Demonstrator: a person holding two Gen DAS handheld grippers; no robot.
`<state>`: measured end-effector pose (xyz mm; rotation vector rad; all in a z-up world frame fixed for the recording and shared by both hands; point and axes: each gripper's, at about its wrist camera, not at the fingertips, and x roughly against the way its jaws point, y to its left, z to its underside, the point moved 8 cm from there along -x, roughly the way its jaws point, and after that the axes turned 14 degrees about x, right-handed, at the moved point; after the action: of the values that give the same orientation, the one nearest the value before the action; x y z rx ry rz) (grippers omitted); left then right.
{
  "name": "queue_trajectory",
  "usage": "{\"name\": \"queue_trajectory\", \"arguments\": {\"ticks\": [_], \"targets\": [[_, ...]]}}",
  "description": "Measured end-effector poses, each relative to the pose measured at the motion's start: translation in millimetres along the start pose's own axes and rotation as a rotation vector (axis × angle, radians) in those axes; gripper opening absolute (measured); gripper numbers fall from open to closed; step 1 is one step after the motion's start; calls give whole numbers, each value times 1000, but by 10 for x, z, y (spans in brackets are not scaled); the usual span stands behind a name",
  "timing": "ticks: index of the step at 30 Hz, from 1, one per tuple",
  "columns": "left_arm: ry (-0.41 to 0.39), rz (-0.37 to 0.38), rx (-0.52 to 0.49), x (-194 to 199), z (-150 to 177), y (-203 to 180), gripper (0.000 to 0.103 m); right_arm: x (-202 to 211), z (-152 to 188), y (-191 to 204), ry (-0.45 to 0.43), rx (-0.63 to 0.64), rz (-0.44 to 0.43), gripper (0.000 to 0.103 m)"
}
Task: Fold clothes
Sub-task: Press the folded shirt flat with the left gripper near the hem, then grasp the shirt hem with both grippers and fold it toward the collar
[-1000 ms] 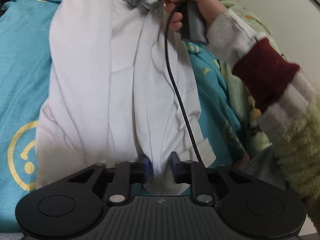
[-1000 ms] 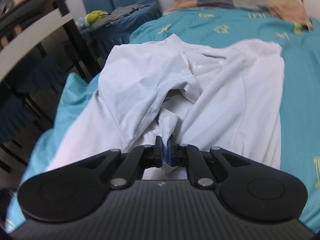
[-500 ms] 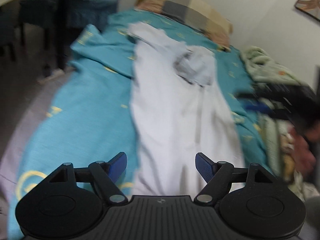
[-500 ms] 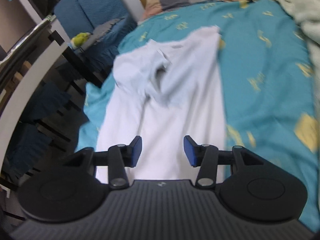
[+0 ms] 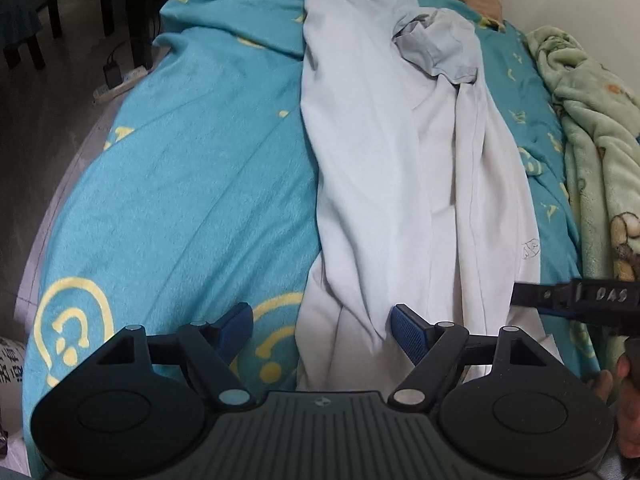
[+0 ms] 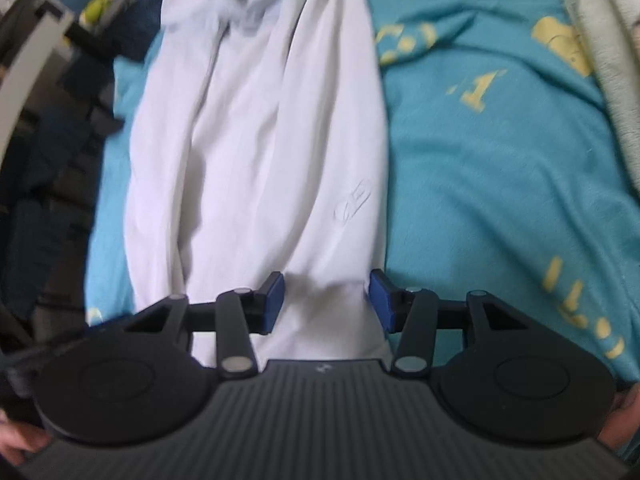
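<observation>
The left gripper (image 5: 322,326) stands wide open with nothing between its blue pads (image 5: 408,332) — it hangs just above the near end of a white garment (image 5: 400,168), the left pad over the teal bedsheet (image 5: 192,184) and the right pad over the cloth. The right gripper (image 6: 326,300) is also open, somewhat less wide, and holds nothing; its pads straddle the near right part of the garment (image 6: 260,140), though whether they touch the fabric cannot be told.

The garment lies on the bed as a long narrow strip running from near to far, its sides folded inward so that lengthwise creases run along it. In the left wrist view a greyish bunched part (image 5: 440,44), apparently a sleeve or collar area, sits on top at the far end. A small outlined logo (image 5: 531,249) shows near the right edge of the cloth, in the near half; the same logo (image 6: 352,202) appears in the right wrist view, which is blurred toward its far part.

The bedsheet is teal with yellow printed figures (image 5: 68,336). Along the right side of the bed lies a pale green fleece blanket (image 5: 592,152) with cartoon prints. At the right edge of the left wrist view the black body of the other gripper (image 5: 576,298) enters the frame — a bit of the person's hand (image 5: 628,392) shows below it. Beyond the left side of the bed there is dark floor (image 5: 44,128) and dark furniture legs (image 5: 108,16).
</observation>
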<state>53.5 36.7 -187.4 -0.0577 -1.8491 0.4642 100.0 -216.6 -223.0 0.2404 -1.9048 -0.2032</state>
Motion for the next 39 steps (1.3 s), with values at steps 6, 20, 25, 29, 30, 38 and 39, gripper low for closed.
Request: {"name": "queue_trajectory", "arguments": {"ticks": [6, 20, 25, 29, 30, 38, 39], "targets": [[77, -27, -15, 25, 154, 46, 82, -16, 100, 13, 75, 4, 14, 50], [119, -5, -66, 70, 358, -19, 62, 14, 267, 270, 73, 98, 65, 49], [112, 11, -57, 114, 365, -1, 35, 97, 268, 312, 32, 112, 57, 16], [119, 49, -28, 172, 343, 22, 23, 301, 201, 303, -42, 93, -8, 9], [119, 60, -19, 192, 331, 28, 19, 365, 172, 281, -62, 84, -25, 9], [40, 196, 42, 686, 174, -65, 10, 917, 68, 313, -214, -35, -164, 8], [28, 215, 49, 762, 155, -83, 10, 986, 72, 310, -232, -47, -175, 8]]}}
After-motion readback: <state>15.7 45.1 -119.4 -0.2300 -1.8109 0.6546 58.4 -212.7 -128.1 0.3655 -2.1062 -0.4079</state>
